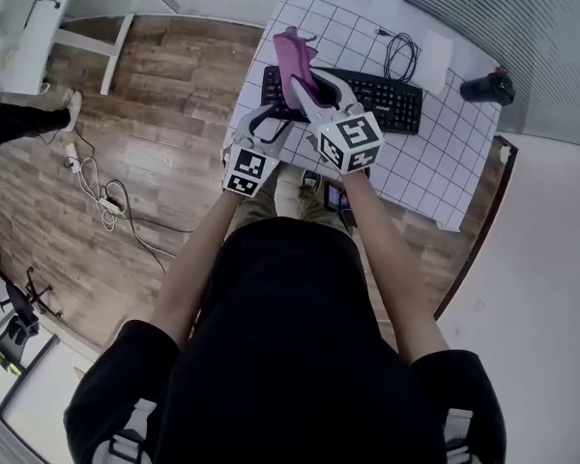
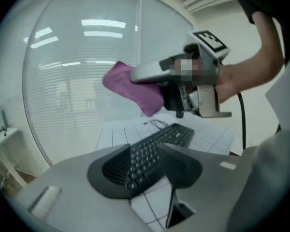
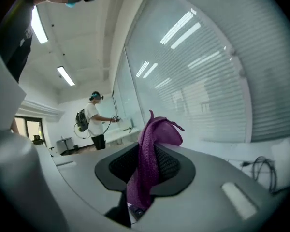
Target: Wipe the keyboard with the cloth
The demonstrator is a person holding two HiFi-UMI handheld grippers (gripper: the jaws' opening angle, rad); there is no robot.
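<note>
Two hand-held grippers are seen above the near edge of a white grid-lined table top (image 1: 435, 162). The long black keyboard (image 1: 387, 100) lies flat across it, and nothing touches it.

The right gripper (image 3: 147, 151) has its jaws clamped on a purple knitted cloth (image 3: 152, 139). The cloth is pinched at its middle, so that a bunch stands above the pads and a longer tail hangs below them. It is held in the air over the keyboard's left end, clear of the keys.

The left gripper (image 2: 145, 149) is held beside it, slightly lower. Its jaws are spread wide, with nothing between them but the view of the keys beyond. Wiping is judged not yet begun.

Several risks are judged to follow from this:
- **Grip:** only a narrow fold is caught, so the cloth could be dragged out of the jaws once it is rubbed along the keys.
- **Contact:** little fabric covers the fingertips, so keycaps could be struck or pried by bare plastic if the gripper is lowered steeply.
- **Keyboard:** it is not steadied, so it could be pushed toward the coiled black cable (image 1: 401, 56) behind it.
- **Loose tail:** it could snag between keys.
</note>
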